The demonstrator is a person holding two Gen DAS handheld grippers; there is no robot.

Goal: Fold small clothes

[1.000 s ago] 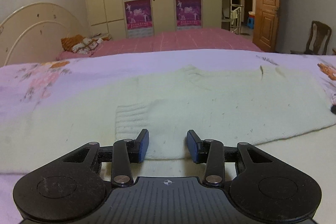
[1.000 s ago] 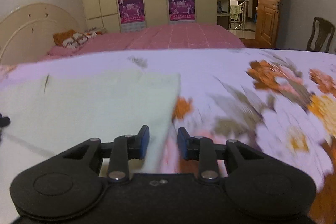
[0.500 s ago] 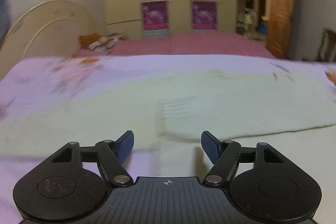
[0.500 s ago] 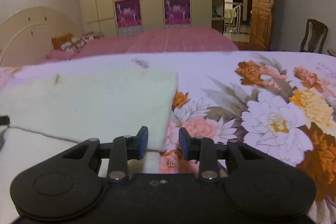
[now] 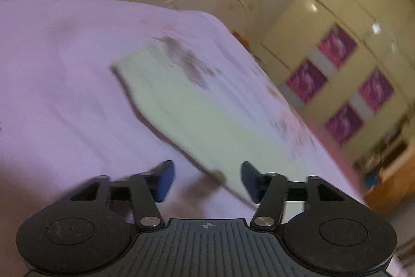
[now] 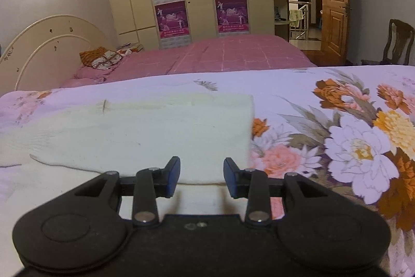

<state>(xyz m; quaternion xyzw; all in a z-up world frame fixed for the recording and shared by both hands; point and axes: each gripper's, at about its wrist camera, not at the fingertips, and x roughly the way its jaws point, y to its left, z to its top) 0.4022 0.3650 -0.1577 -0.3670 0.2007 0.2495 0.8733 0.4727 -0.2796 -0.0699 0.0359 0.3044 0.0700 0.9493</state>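
just ahead, cream sweater (image 6: pixel 145 136) edge, right hand-held gripper (image 6: pixel 199 177) opening, empty, left hand-held gripper (image 5: pixel 206 181) closing, empty, floral bedspread (image 6: pixel 337 121) beyond

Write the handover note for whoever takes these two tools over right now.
Left tool: empty, jaws closing, tilted view is blurred; it points at the outstretched sleeve on the floral bedsheet.
Right tool: empty, jaws opening, just above the near edge of the cream sweater by its right corner.
Done: one sleeve looks folded across the sweater's body.
Left: fold the other sleeve in, then fold the body over. Nothing is gripped, so regrasp first.
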